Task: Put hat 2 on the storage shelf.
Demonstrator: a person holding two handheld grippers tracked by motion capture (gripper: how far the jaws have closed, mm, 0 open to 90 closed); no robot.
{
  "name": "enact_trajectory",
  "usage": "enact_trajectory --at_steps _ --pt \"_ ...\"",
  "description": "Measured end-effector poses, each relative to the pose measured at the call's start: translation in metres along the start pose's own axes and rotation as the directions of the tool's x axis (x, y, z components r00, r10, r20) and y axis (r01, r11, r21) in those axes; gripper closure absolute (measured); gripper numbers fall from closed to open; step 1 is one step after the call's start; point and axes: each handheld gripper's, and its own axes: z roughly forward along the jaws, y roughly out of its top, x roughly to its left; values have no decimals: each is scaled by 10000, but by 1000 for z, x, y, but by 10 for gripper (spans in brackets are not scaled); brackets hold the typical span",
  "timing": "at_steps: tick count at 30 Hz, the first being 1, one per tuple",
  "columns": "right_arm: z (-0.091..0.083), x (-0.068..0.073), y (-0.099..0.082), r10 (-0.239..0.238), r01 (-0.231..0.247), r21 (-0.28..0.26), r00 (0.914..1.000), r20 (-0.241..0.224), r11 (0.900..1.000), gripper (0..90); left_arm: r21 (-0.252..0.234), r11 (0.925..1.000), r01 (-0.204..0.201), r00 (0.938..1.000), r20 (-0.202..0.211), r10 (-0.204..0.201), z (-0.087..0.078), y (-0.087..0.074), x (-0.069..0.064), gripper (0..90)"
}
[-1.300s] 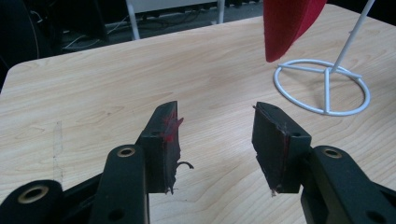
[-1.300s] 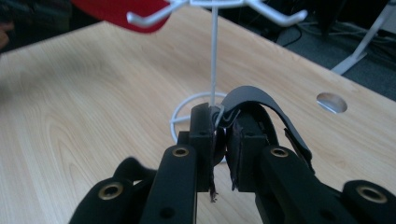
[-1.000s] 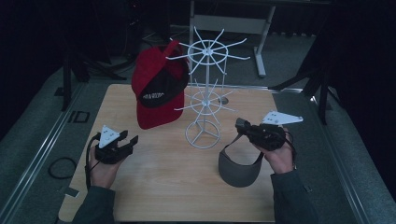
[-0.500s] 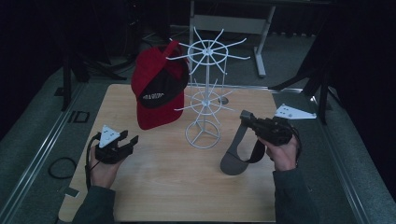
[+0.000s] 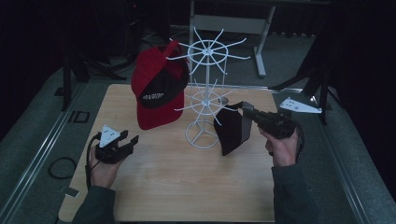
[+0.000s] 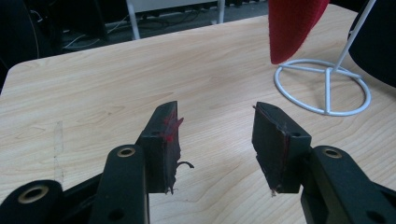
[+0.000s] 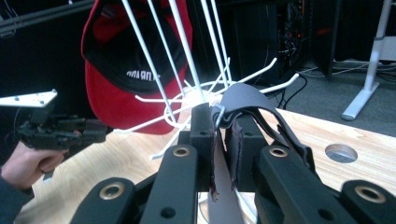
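Note:
A white wire rack (image 5: 205, 93) stands at the table's middle, with spokes on two tiers. A red cap (image 5: 156, 91) hangs from an upper spoke on its left; the right gripper view shows the red cap (image 7: 112, 79) and the rack (image 7: 182, 56) too. My right gripper (image 5: 247, 113) is shut on the grey strap (image 7: 252, 100) of a dark cap (image 5: 231, 128), held in the air against the rack's lower spokes. My left gripper (image 5: 123, 142) rests low over the table at the left, open, nothing between its jaws (image 6: 215, 135).
The wooden table (image 5: 177, 182) has a round hole (image 7: 341, 153) near its far right edge. A cable loop (image 5: 60, 167) lies off the table's left side. A white table frame (image 5: 229, 23) stands on the floor behind.
My right gripper has lifted the dark cap off the table and carried it left and up to the rack's lower spokes. The left gripper has stayed put.

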Motion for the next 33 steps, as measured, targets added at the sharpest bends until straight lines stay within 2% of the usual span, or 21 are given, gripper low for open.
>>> enact_trajectory --at_steps 5,11,14,21,24,33 --pt "0 1 4 143 -141 -196 9998 127 9997 821 12 10000 -24 10000 9 24 0 0 0 519" --pt "-3 2 7 441 -439 -505 9990 24 9978 821 -21 10000 15 10000 -32 -15 0 0 1 519" --pt "-5 2 8 450 -444 -614 9989 93 9971 821 -35 10000 47 10000 -19 -47 0 0 0 519" --pt "-8 3 15 711 -696 -1016 9974 120 9924 822 -26 10000 35 10000 -25 -35 -1 0 0 519" --pt "-7 5 21 722 -716 -1224 9974 5 9899 823 -32 10000 41 10000 -30 -41 -1 0 0 519" --pt "-1 9 37 570 -565 -1339 9984 -1 9894 823 -55 10000 82 10000 -23 -82 -1 -1 1 519"
